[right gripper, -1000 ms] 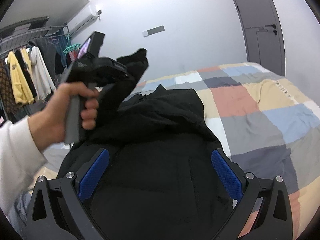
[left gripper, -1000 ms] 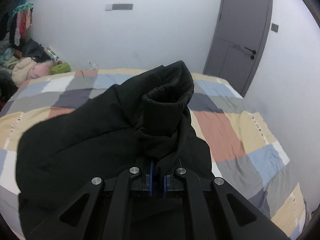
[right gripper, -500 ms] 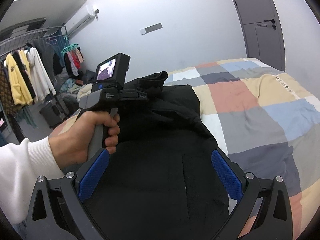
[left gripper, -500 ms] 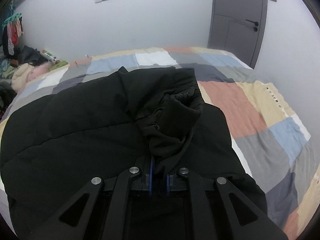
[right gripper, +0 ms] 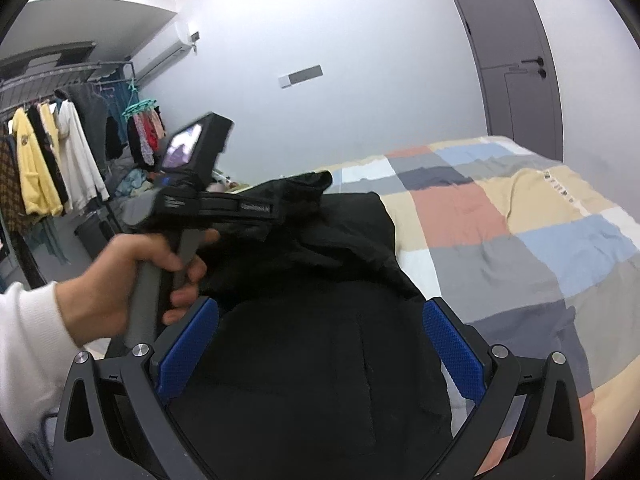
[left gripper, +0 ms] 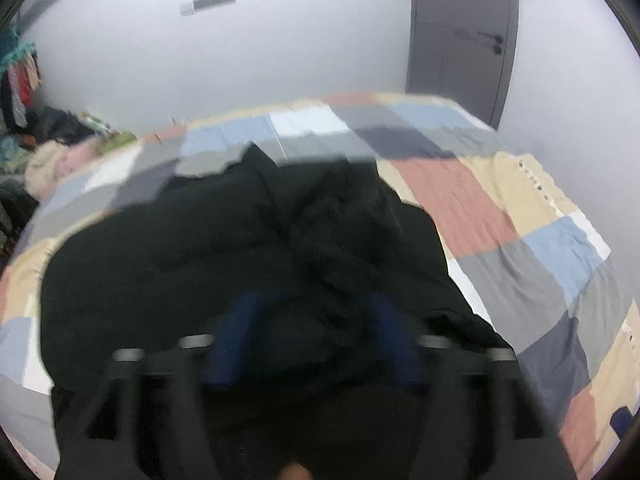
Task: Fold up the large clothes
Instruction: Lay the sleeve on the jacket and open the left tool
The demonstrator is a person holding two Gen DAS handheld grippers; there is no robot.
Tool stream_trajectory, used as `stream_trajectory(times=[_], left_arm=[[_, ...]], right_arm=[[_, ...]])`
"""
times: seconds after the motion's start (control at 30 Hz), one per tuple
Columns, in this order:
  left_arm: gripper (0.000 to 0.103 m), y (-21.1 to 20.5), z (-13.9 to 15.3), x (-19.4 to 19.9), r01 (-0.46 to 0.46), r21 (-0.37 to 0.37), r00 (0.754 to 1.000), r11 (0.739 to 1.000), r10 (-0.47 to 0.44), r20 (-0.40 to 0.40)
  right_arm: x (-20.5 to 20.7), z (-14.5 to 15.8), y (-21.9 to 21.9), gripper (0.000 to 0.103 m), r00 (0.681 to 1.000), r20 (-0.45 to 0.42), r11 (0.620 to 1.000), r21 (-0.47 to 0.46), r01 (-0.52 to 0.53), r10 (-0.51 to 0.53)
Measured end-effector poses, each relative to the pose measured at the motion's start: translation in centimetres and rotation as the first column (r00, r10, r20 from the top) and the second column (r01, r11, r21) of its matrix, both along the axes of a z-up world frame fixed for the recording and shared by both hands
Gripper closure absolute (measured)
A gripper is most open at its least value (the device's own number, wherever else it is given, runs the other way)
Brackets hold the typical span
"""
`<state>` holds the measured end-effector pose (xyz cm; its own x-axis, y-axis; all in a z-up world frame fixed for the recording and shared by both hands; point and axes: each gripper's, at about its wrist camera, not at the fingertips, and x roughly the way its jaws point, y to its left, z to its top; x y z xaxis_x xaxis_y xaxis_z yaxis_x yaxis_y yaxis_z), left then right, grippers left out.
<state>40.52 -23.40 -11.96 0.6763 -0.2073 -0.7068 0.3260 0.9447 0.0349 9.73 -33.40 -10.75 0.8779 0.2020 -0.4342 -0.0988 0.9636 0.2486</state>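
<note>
the left gripper (left gripper: 312, 340) has just been opening and its blue pads now stand apart, with a bunched fold of the black jacket (left gripper: 248, 248) lying loose between them, though the view is blurred. the right gripper (right gripper: 316, 352) has its jaws spread wide over the jacket's flat lower part, pinching nothing. beyond both jaws the jacket lies on the checked bed cover (right gripper: 520, 240), and a hand (right gripper: 132, 276) holds the left gripper's handle to the left of the right jaws.

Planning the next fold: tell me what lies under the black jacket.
The black jacket lies on a patchwork bedspread, visible all around it. Whatever sits directly beneath the fabric is covered.
</note>
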Motion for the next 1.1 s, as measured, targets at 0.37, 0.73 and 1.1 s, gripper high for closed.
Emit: stream_trajectory(times=[0.37, 0.73, 1.1], left_arm=[[0.005, 9.4, 6.4, -4.1, -0.060, -0.104, 0.994, 0.993, 0.069, 0.079], [0.000, 20.1, 7.6, -2.4, -0.165, -0.141, 0.977, 0.976, 0.182, 0.115], [0.000, 23.0, -0.5, 6.7, -0.205, -0.117, 0.978, 0.972, 0.208, 0.013]], right_arm=[[1.7, 0.6, 1.1, 0.000, 1.000, 0.005, 1.000, -0.004, -0.015, 0.015], [11.1, 7.9, 8.1, 0.000, 0.982, 0.136, 0.981, -0.167, -0.104, 0.127], [26.2, 0.6, 10.6, 0.031, 0.985, -0.084, 0.976, -0.142, -0.164, 0.154]])
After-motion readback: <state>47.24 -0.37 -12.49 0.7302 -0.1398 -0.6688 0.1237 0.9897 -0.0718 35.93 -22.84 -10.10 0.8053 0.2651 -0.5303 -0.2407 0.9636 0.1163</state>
